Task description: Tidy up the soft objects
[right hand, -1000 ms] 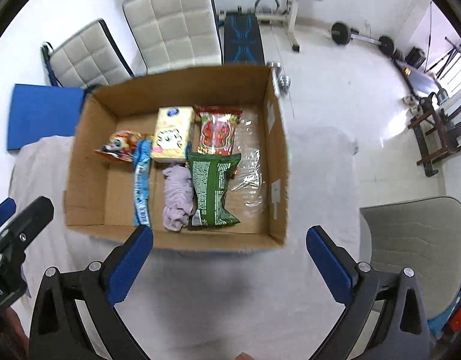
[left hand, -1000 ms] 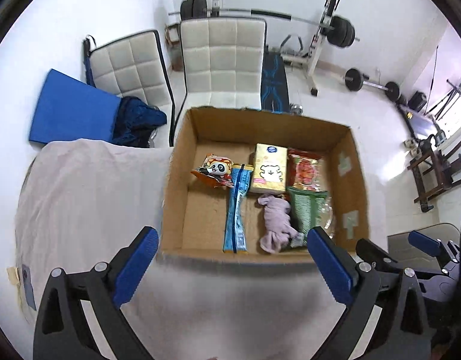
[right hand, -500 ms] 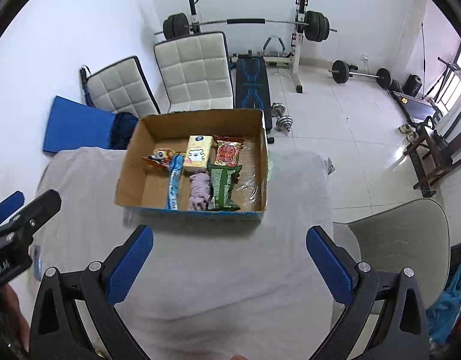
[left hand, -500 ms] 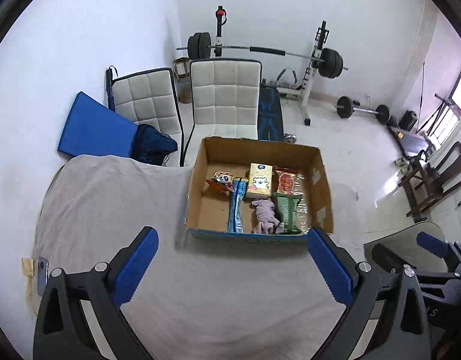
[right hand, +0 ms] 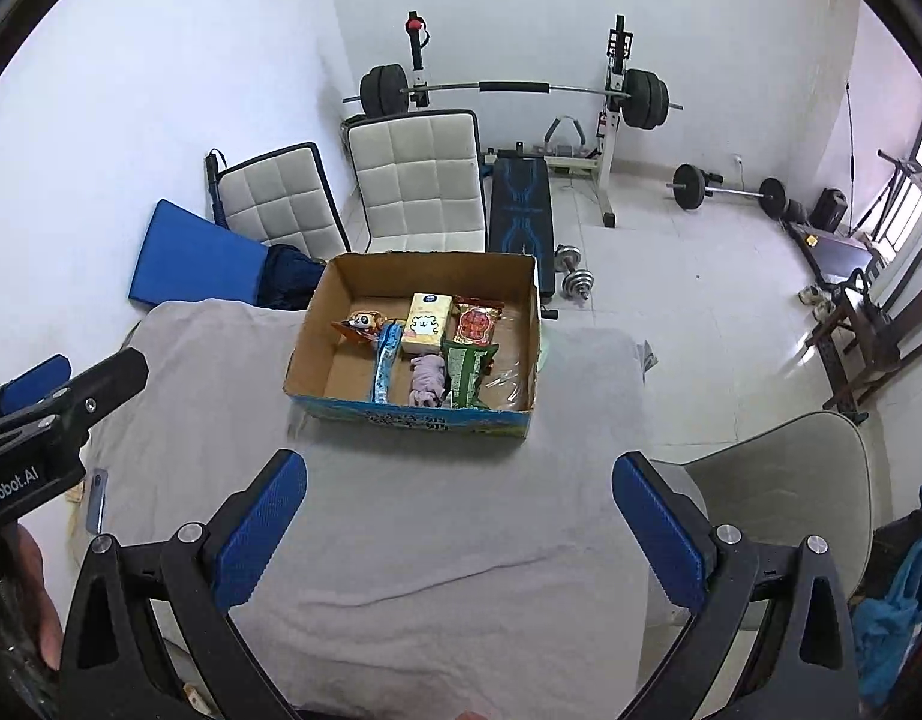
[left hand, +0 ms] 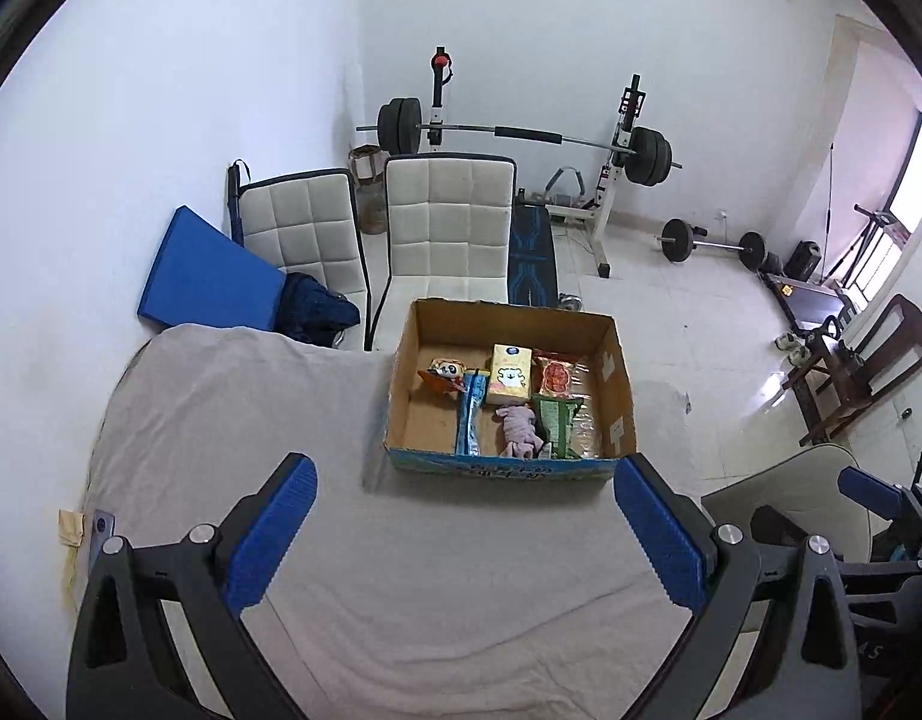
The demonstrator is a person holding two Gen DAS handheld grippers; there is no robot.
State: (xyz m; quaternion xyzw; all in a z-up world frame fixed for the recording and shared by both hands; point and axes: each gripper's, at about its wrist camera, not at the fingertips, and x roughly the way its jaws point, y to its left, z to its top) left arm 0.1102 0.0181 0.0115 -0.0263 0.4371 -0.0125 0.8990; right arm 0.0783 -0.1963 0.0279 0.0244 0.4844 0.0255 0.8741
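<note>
A cardboard box (left hand: 413, 378) (right hand: 317, 324) stands at the far edge of a table under a grey cloth (left hand: 233, 420) (right hand: 449, 528). Inside lie a pink soft toy (left hand: 517, 429) (right hand: 428, 378), a yellow tissue pack (left hand: 510, 373) (right hand: 425, 331), a green packet (left hand: 555, 425) (right hand: 465, 369), a red packet (left hand: 555, 375) (right hand: 477, 324), a blue wrapper (left hand: 469, 420) (right hand: 386, 363) and a panda packet (left hand: 443, 371) (right hand: 365, 324). My left gripper (left hand: 463, 531) and right gripper (right hand: 458, 525) are open and empty, held well back above the cloth.
Two white padded chairs (left hand: 449, 228) (right hand: 422, 180) stand behind the table, with a blue mat (left hand: 209, 276) at the left. A barbell rack (left hand: 520, 138) and weights sit at the back wall. A grey chair (right hand: 772, 480) is at the table's right.
Both grippers have pulled back and up from the box, which now looks much smaller and farther away. The box contents have not moved.
</note>
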